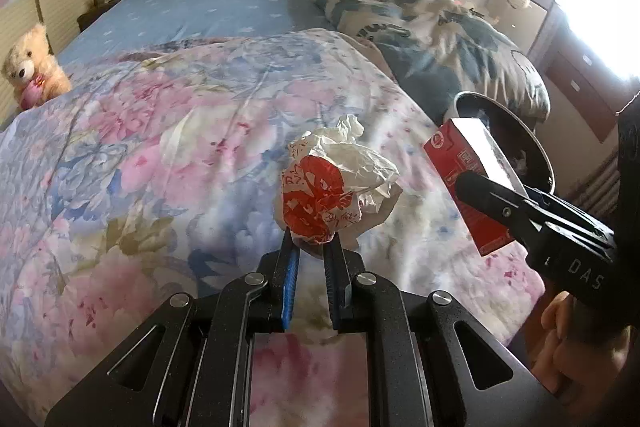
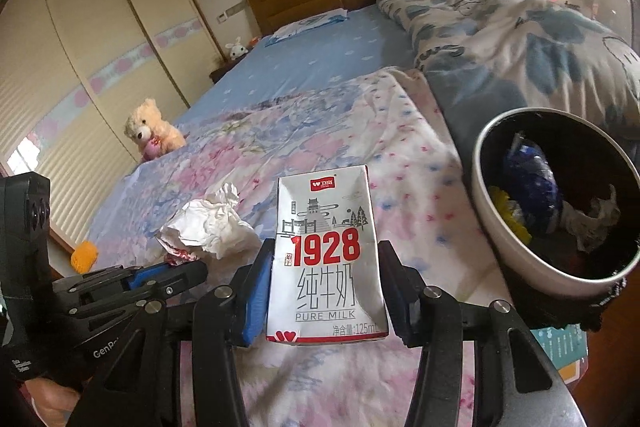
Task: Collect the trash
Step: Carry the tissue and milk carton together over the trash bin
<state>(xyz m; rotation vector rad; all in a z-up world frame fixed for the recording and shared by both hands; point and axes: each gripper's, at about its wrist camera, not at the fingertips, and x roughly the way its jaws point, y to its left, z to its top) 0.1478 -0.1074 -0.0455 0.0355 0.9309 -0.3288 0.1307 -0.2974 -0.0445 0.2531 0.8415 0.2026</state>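
Two loads up at once here. My left gripper is pinched nearly shut on the crumpled red-and-white wrapper, biting only its lower edge, so the wad stands proud above the fingertips, clear of the floral quilt. My right gripper has its jaws clamped on the milk carton, pads pressing both narrow sides, carton upright with the print facing the lens.

The target sits to my right: the trash bin, off the bed's edge and tipped toward me, already holding blue and yellow scraps. The carton is the closer load, just beside the rim.

I reckon the clean way is carton first: carry it over the mouth, get it well inside the rim before letting go, so it doesn't clip the edge and bounce onto the quilt. The wrapper is light and loosely gripped, so I'd move it gently and bring it low over the opening before releasing
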